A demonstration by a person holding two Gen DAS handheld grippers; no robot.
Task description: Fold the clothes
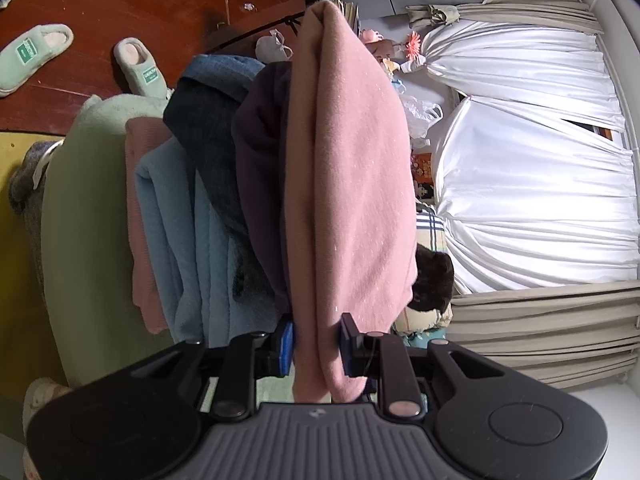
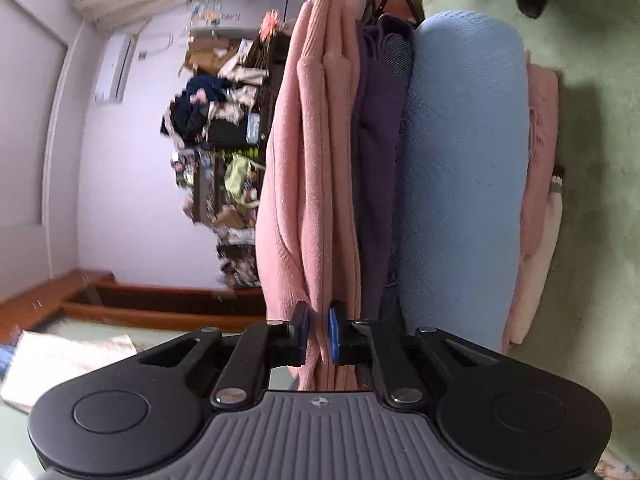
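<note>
Daylight glares through the white satin curtains (image 1: 520, 184); fisheye edges bend and darken; the cluttered dark shelf (image 2: 224, 152) looks perhaps motion-blurred.

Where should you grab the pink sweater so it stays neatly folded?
Grab the folded pink sweater at its near edge, coming straight at it from the end, one jaw each side of all its layers. Both the left gripper and right gripper are already shut on that edge, so the layers stay bunched together.

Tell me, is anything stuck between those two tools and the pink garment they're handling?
Nothing visible. The left tool has its blue pads on both sides of the pink garment, and the right tool pinches its folded layers directly. The dark purple garment lies beside it, outside both grips.
</note>
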